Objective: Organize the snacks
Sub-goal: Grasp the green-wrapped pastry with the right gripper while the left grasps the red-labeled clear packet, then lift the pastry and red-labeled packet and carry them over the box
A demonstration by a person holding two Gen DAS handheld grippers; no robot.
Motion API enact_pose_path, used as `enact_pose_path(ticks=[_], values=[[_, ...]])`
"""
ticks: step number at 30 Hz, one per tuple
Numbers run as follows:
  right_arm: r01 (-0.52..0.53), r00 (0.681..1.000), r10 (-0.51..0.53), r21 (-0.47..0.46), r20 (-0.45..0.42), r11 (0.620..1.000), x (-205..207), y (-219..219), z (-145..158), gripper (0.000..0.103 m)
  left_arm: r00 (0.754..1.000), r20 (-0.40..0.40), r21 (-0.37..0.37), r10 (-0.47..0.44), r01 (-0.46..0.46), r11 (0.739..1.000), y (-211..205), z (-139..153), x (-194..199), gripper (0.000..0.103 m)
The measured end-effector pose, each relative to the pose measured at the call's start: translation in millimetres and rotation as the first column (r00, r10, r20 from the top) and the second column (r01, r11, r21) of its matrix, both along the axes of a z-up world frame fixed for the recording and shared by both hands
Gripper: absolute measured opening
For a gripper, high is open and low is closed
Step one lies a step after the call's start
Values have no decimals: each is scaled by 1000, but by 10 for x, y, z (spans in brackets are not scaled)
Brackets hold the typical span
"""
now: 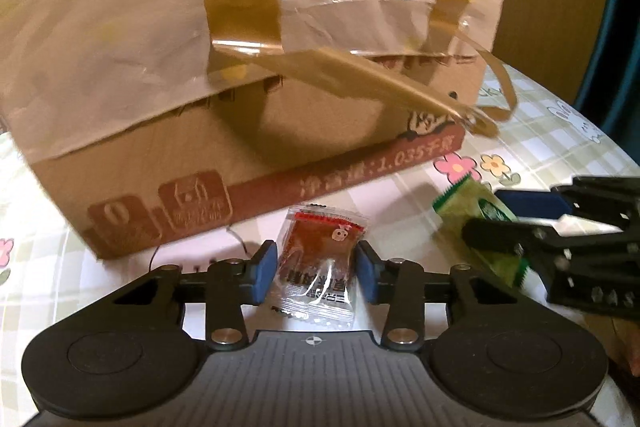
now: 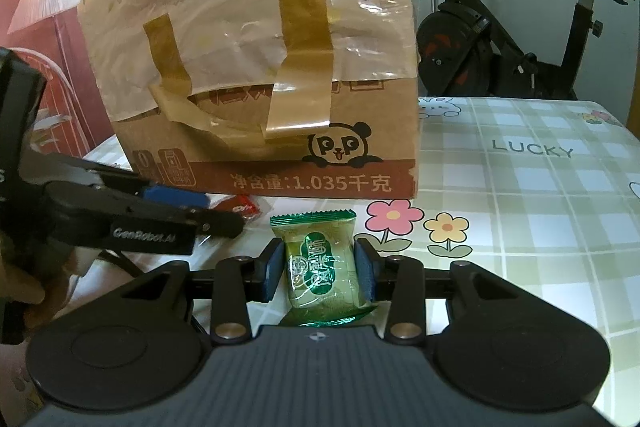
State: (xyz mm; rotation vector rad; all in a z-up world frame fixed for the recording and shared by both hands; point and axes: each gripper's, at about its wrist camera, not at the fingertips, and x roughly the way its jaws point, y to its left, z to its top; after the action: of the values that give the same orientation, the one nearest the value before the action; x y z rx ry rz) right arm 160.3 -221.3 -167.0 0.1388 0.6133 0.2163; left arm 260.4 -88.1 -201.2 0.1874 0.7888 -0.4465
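My left gripper is shut on a clear-and-red snack packet, held just in front of a taped cardboard box. My right gripper is shut on a green snack packet, also close to the box. In the left wrist view the right gripper and its green packet show at the right. In the right wrist view the left gripper and a bit of the red packet show at the left.
The table has a checked cloth with flowers. An exercise bike stands behind the table at the right. A red chair is at the back left. Loose brown tape strips hang off the box.
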Motion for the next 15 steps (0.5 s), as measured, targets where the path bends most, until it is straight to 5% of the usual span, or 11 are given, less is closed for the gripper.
enact_pose_path(ticks=[15], values=[[-24,1000,24,3,6,1000,-25,33,8,41,998,-23,-16,54,-54,998,206,42,-435,43]])
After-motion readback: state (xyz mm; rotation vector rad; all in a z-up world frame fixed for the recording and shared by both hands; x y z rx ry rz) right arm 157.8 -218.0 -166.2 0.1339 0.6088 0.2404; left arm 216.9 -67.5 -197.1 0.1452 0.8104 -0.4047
